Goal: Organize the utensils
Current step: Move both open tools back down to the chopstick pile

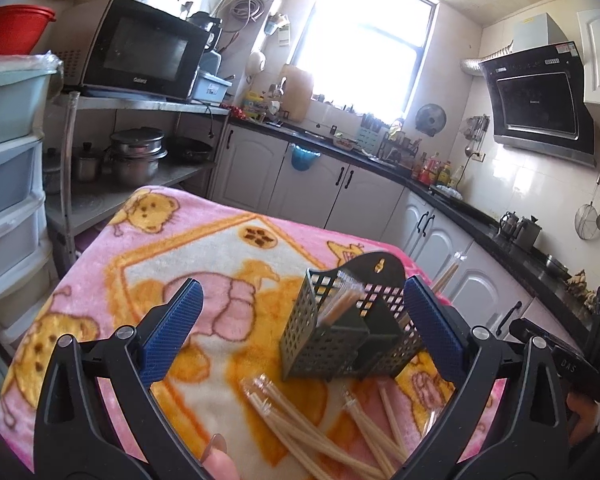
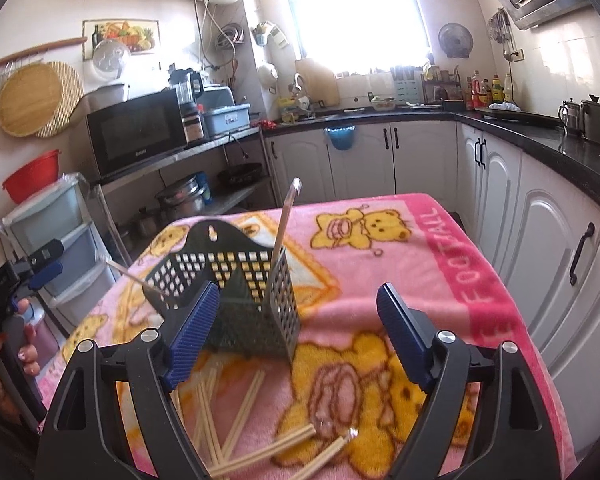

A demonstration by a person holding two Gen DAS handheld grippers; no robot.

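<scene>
Hand-held gripper left [image 1: 302, 312] wide, right [image 2: 296, 312] wide | perforated dark plastic caddy [image 1: 332, 340] | wrapped wooden chopsticks [image 1: 300, 432]

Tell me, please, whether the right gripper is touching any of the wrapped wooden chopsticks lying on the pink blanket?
Apart. In the right wrist view the right gripper stands open and empty, its blue pads above the chopsticks.

My left gripper [image 1: 302, 320] has black frames, silver screws and ribbed blue pads [image 1: 172, 332]. My right gripper [image 2: 294, 332] looks the same. My fingernails [image 2: 23, 355] wear pale polish.
</scene>
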